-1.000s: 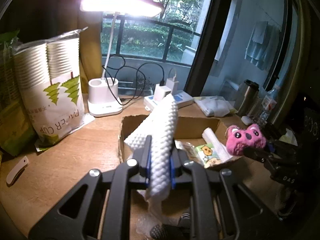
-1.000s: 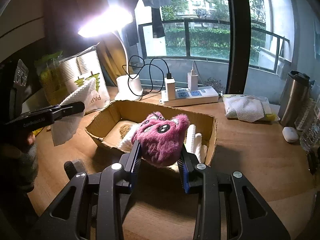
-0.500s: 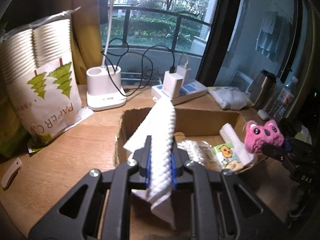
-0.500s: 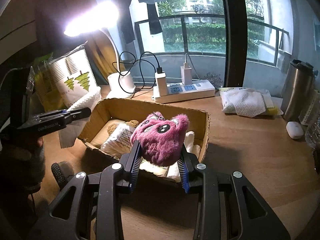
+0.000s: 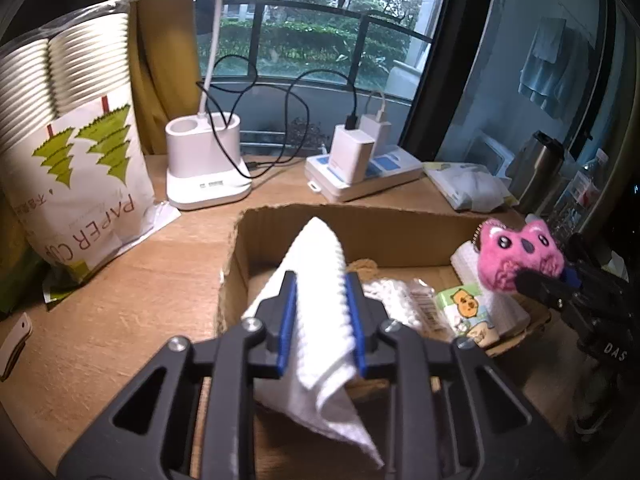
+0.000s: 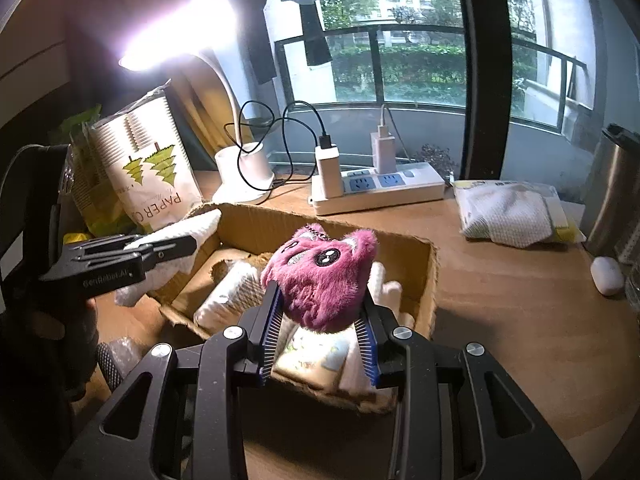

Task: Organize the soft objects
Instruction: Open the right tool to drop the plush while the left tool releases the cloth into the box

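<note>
My left gripper [image 5: 321, 288] is shut on a white textured cloth [image 5: 320, 280] and holds it over the near left edge of an open cardboard box [image 5: 280, 220]. From the right wrist view the left gripper [image 6: 176, 246] and its cloth [image 6: 192, 224] sit at the box's left wall. My right gripper [image 6: 318, 312] is shut on a pink plush toy [image 6: 324, 272] over the box's [image 6: 432, 272] near right part; the toy also shows in the left wrist view [image 5: 520, 256]. Inside the box lie a white wrapped pack [image 5: 400, 300], a tissue packet [image 5: 468, 312] and a white roll [image 6: 232, 292].
On the wooden desk stand a bag of paper cups [image 5: 76, 168], a white lamp base [image 5: 204, 164] with cables, a power strip [image 6: 376, 192], a packet of cloths [image 6: 512, 212], a steel flask [image 6: 612, 192] and a white earbud case [image 6: 606, 276].
Both grippers have moved closer to the box and lower. The cloth now hangs over the box's left edge and the plush toy is over its right part. Both stay shut.
</note>
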Motion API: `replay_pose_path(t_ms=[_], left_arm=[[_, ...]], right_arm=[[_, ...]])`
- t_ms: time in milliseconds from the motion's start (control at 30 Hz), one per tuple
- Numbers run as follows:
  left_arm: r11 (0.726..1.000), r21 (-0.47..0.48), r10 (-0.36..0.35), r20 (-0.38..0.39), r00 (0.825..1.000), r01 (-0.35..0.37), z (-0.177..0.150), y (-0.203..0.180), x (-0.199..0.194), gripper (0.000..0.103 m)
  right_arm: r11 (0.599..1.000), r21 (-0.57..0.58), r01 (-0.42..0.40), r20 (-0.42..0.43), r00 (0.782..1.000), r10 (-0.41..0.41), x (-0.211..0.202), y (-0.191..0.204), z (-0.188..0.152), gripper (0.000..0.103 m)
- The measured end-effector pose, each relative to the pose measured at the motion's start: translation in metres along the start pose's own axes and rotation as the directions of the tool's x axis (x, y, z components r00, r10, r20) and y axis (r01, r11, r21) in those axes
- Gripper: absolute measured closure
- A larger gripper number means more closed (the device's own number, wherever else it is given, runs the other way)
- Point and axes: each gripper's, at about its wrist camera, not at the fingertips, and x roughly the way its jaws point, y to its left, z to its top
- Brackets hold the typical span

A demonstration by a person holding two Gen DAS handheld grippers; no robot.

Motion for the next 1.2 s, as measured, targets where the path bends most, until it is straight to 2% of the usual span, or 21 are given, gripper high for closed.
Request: replay_pose_path(t_ms=[100, 167, 200, 233, 267, 300, 367, 433, 1200], left_arm=[[1.000, 0.004, -0.007, -0.006, 1.000, 0.007, 0.000, 0.000, 0.002, 0.075], [1.000, 0.006, -0.013, -0.014, 1.000, 0.013, 0.000, 0.001, 0.004, 0.064], [1.000, 0.003, -0.014, -0.013, 1.000, 0.014, 0.000, 0.001, 0.003, 0.049], [1.000, -0.007, -0.018, -0.006, 1.000, 0.017, 0.000, 0.003, 0.002, 0.040], [1.000, -0.013, -0.022, -0.001, 1.000, 0.022, 0.001, 0.004, 0.000, 0.038], [0.999, -0.017, -0.027, 0.003, 1.000, 0.027, 0.001, 0.004, -0.002, 0.038], [1.000, -0.012, -0.028, 0.008, 1.000, 0.028, 0.001, 0.004, -0.004, 0.038], [1.000, -0.008, -0.028, 0.008, 1.000, 0.028, 0.000, 0.004, -0.005, 0.037], [0.999, 0.017, -0.033, 0.076, 0.997, 0.032, -0.010, -0.006, -0.057, 0.037]], right_arm=[[1.000, -0.007, -0.005, -0.002, 1.000, 0.005, 0.006, 0.003, 0.005, 0.066], [1.000, -0.008, -0.007, -0.004, 1.000, 0.007, 0.010, 0.005, 0.007, 0.066], [1.000, -0.004, -0.007, -0.004, 1.000, 0.007, 0.013, 0.005, 0.008, 0.066], [1.000, 0.003, -0.007, -0.004, 1.000, 0.007, 0.015, 0.005, 0.009, 0.066], [1.000, 0.014, -0.007, -0.002, 1.000, 0.007, 0.018, 0.004, 0.010, 0.065], [1.000, 0.024, -0.009, 0.001, 1.000, 0.009, 0.019, 0.003, 0.011, 0.064], [0.999, 0.045, -0.001, -0.005, 1.000, 0.001, 0.025, 0.000, 0.013, 0.049], [0.999, 0.044, 0.014, -0.022, 1.000, -0.013, 0.030, 0.000, 0.012, 0.043], [0.999, -0.010, 0.031, 0.015, 0.999, -0.030, -0.024, 0.030, 0.000, 0.043]])
